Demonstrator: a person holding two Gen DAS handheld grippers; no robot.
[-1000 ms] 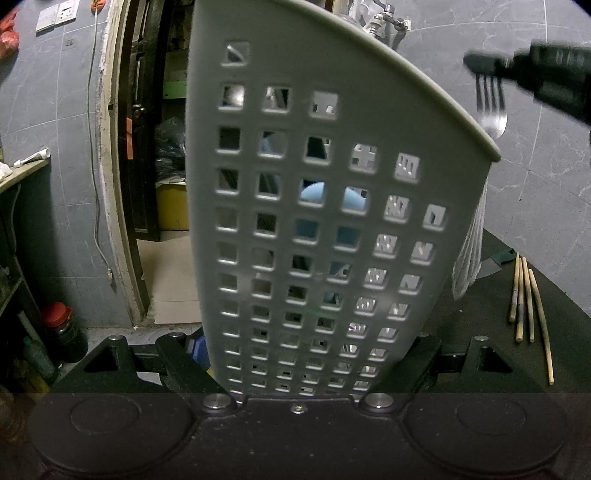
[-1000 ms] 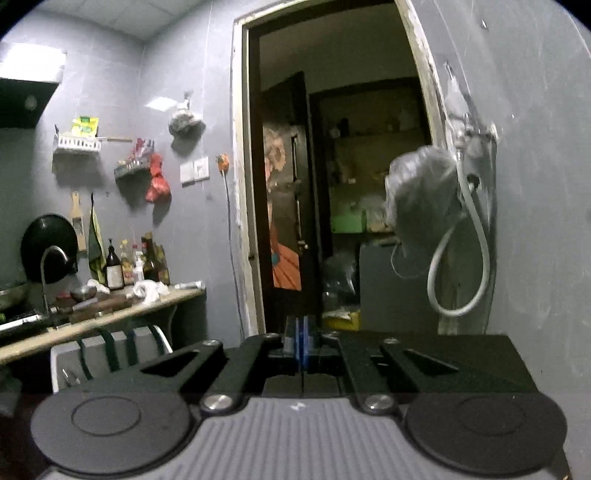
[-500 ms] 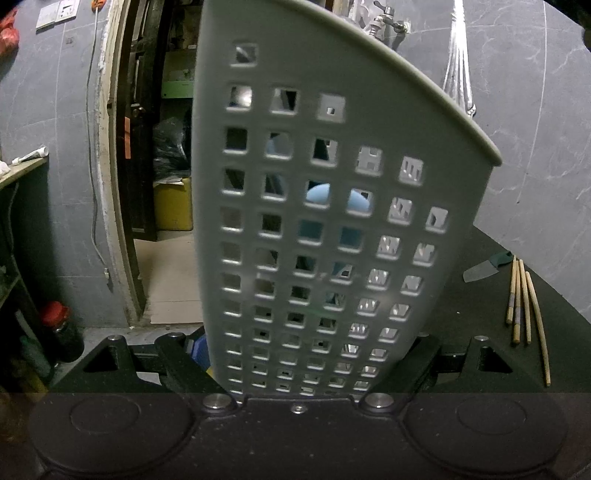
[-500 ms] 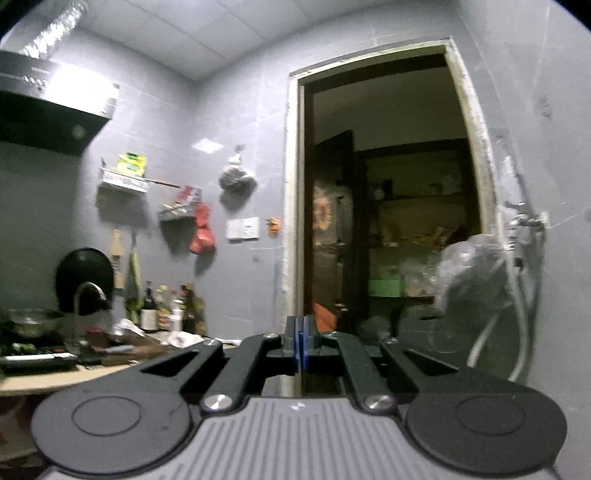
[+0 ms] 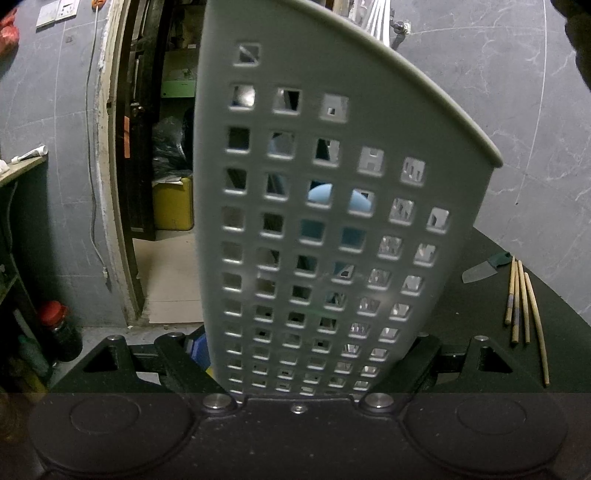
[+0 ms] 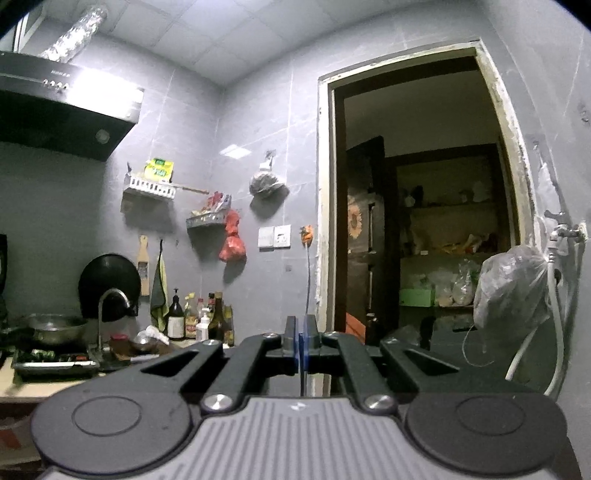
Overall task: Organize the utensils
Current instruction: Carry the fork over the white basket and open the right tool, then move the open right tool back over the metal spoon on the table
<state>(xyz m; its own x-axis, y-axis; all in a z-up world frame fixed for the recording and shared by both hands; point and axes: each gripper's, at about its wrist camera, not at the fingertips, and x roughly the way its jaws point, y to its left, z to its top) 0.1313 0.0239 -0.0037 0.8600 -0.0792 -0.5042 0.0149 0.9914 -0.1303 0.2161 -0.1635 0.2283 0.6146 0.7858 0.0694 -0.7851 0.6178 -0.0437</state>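
1. Left wrist view: since a second ago, fork (image 5: 376,18) shifted from out at the right to just above the basket (image 5: 332,147) rim, blurred; basket unmoved.
2. Left gripper (image 5: 306,369) clamped on the basket's lower wall, jaws partly apart around it, tilted a little downward, holding it upright over the bench (image 5: 480,325).
3. Still loose on the bench: knife (image 5: 484,269) and chopsticks (image 5: 521,302), well right of the basket.
4. Right wrist view: now aimed higher, level at the doorway. Right gripper (image 6: 300,339) jaws together on a thin metal strip, probably the fork handle.
5. Step in hand, judged: dropping the fork into the basket. Next calls for lowering it past the rim, then parting the jaws.
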